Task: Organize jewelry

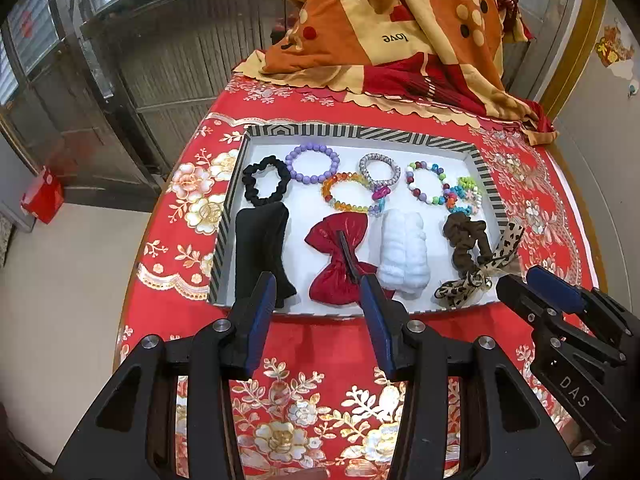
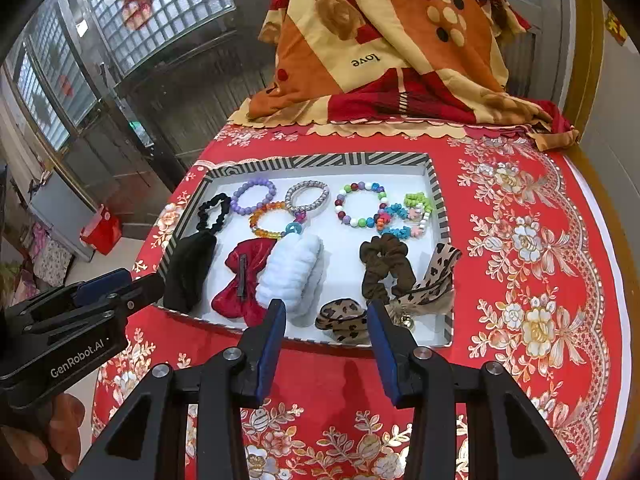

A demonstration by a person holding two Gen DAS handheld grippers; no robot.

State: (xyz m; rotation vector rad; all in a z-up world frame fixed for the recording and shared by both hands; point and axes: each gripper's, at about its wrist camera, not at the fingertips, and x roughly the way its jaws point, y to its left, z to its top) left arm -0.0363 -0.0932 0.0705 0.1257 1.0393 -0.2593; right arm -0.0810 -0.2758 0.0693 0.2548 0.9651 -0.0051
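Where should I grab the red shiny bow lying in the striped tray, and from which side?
Grip the red shiny fabric bow at its pinched middle, where the dark clip bar runs. Come from above with the left tool, which hovers open near it, fingers straddling the narrow waist. The puffy lobes are wider and would crumple; the white fluffy scrunchie crowds one side.

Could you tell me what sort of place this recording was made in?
Probably a lived-in home: a floral red tablecloth, a folded quilt at the far end, and glass-block windows behind.
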